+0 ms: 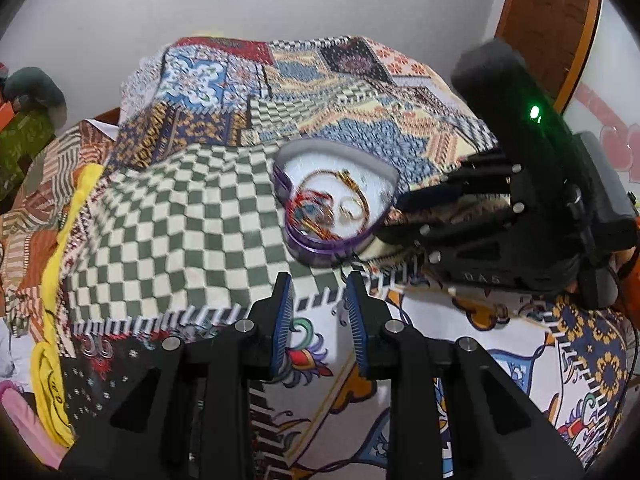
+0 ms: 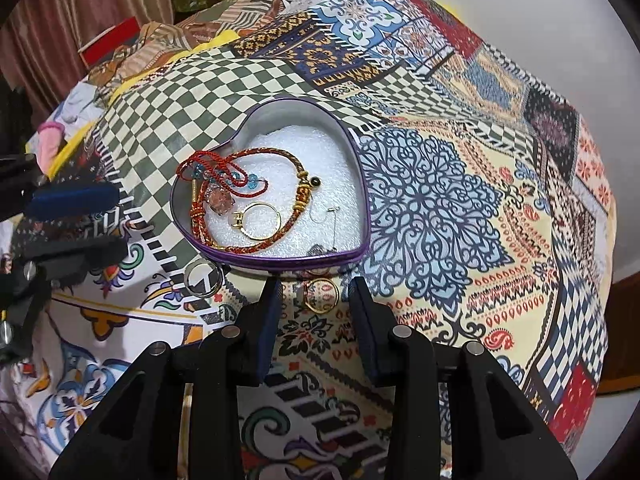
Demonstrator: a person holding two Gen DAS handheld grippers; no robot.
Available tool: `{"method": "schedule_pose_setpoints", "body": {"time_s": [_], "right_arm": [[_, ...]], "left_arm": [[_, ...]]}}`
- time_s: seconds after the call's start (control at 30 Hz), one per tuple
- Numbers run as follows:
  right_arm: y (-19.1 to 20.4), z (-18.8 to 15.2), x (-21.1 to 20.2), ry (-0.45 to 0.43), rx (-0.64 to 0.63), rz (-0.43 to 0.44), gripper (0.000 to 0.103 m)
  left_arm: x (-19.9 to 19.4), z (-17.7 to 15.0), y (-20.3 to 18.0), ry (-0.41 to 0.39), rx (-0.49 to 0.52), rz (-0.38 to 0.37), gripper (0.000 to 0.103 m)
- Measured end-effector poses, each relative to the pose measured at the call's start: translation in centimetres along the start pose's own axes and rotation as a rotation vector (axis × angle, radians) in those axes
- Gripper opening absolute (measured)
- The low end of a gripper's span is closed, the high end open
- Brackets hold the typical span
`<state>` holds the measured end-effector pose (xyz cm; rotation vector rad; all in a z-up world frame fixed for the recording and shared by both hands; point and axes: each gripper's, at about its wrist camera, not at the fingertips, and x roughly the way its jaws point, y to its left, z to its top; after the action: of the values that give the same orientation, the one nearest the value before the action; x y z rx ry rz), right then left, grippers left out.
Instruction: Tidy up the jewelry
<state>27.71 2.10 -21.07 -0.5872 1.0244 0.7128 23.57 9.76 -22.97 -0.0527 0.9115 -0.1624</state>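
Jewelry mostly sits in the purple heart-shaped tin (image 2: 240, 258), which rests on the patchwork bedspread (image 2: 440, 208) just beyond my right gripper (image 2: 314, 294). Inside on the white foam I can see a red cord bracelet (image 2: 224, 168) with blue beads, a gold braided bracelet (image 2: 256, 240) curling round the near side, a gold ring (image 2: 260, 220) in the middle and a thin silver earring (image 2: 324, 214) over to the right. Two pieces lie on the cloth outside the tin: a small gold ring (image 2: 320, 295) right between my right fingers, which are spread wide with nothing in them, and a silver ring (image 2: 204, 278) a bit to the left of it, near the tin's point. My left gripper (image 1: 318, 294) hangs over the checkered patch on the near side of the tin (image 1: 332, 246), jaws apart and holding nothing too. From that view the tin's contents are blurry, so I can't pick out much there.
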Motion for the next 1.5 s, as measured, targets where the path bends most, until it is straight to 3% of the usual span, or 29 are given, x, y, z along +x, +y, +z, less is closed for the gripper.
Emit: {"method": "schedule_pose_setpoints", "body": {"time_s": [0.03, 0.17, 0.57, 0.67, 0.9, 1.27, 1.5], "right_arm": [[0.1, 0.0, 0.1, -0.004, -0.005, 0.0, 0.02], [0.4, -0.2, -0.1, -0.015, -0.013, -0.005, 0.018], [-0.9, -1.4, -3.2, -0.073, 0.064, 0.019, 0.018], [-0.9, -1.1, -4.5, -0.113, 0.074, 0.019, 0.018], [-0.4, 0.2, -5.5, -0.163, 0.082, 0.022, 0.018], [-0.1, 1.7, -3.8, -0.139, 0.111, 0.046, 0.018], [-0.8, 2.2, -2.6, -0.087, 0.154, 0.088, 0.019]], "left_arm": [[0.3, -0.1, -0.2, 0.009, -0.001, -0.008, 0.027], [1.6, -0.3, -0.9, 0.039, -0.006, -0.045, 0.027], [3.9, 0.4, -1.8, 0.048, -0.028, -0.049, 0.027], [4.0, 0.3, -1.5, 0.037, -0.038, -0.044, 0.02], [3.1, -0.1, -1.0, 0.029, -0.055, -0.047, 0.02], [-1.5, 1.1, 0.3, -0.083, -0.071, -0.031, 0.02], [-1.6, 2.1, 0.7, -0.107, -0.085, -0.028, 0.02]]}}
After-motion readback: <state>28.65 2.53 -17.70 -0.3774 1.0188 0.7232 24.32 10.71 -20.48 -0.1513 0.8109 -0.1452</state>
